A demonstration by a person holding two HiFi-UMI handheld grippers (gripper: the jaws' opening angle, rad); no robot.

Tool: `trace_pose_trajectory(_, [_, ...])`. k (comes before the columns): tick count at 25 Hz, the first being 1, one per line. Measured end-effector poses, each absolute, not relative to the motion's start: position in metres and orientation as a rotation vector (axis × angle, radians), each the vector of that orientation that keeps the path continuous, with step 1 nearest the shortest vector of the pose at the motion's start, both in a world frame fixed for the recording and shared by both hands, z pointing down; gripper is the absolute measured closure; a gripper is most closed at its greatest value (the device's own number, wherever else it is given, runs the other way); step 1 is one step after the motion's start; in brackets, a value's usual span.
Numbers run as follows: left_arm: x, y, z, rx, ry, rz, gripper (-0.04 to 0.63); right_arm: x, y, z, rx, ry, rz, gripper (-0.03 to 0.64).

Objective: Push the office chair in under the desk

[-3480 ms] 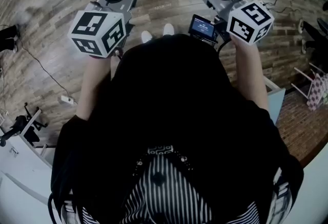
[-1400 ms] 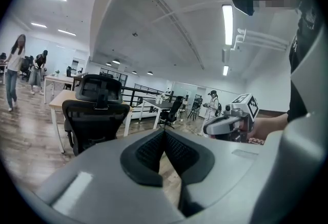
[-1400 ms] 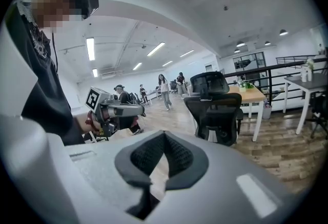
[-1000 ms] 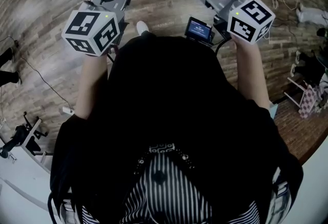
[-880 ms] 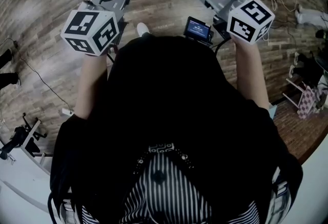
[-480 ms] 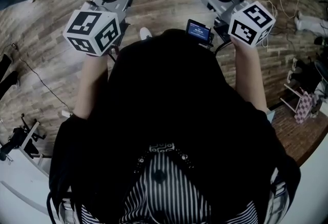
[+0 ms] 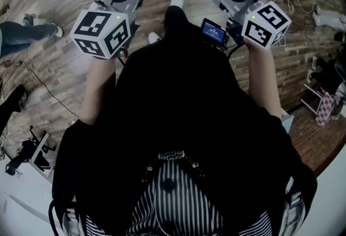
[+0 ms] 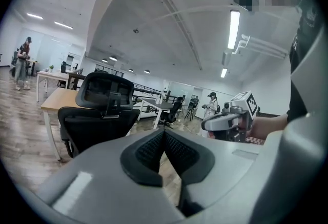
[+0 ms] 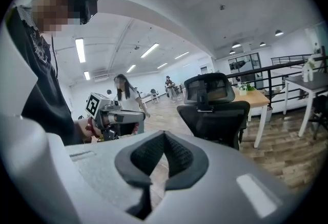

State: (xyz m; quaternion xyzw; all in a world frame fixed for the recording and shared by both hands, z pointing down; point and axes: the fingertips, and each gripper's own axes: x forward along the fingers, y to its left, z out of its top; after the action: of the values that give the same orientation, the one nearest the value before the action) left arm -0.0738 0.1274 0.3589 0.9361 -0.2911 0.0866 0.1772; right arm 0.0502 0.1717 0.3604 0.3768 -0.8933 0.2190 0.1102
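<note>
Approach step, I judge: the left gripper [image 8: 164, 133] and right gripper [image 9: 164, 136], jaws together and empty, are well apart from the office chair [image 8: 100, 115] at the desk's [image 8: 54, 99] edge, so next they must meet its backrest.

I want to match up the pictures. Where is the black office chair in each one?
Head view: not clearly in it; the person fills the middle.
Left gripper view: the office chair sits left of centre.
Right gripper view: the office chair sits right of centre.
Shared landmark: the wooden desk behind the chair, seen in both gripper views.
</note>
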Motion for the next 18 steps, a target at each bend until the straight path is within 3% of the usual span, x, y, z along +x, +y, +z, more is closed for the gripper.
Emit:
trace_pose_trajectory(9, [-0.084,0.097,0.335,2.666,-0.868,0.228,0.595,0.038,0.127,0.324,1.076,-2.695,0.572,0.618])
trace_pose_trajectory(18, [-0.042,0.008,0.339,2.673,-0.888,0.236,0.595,0.065,0.035,0.333,1.005,-2.735,0.579,0.618])
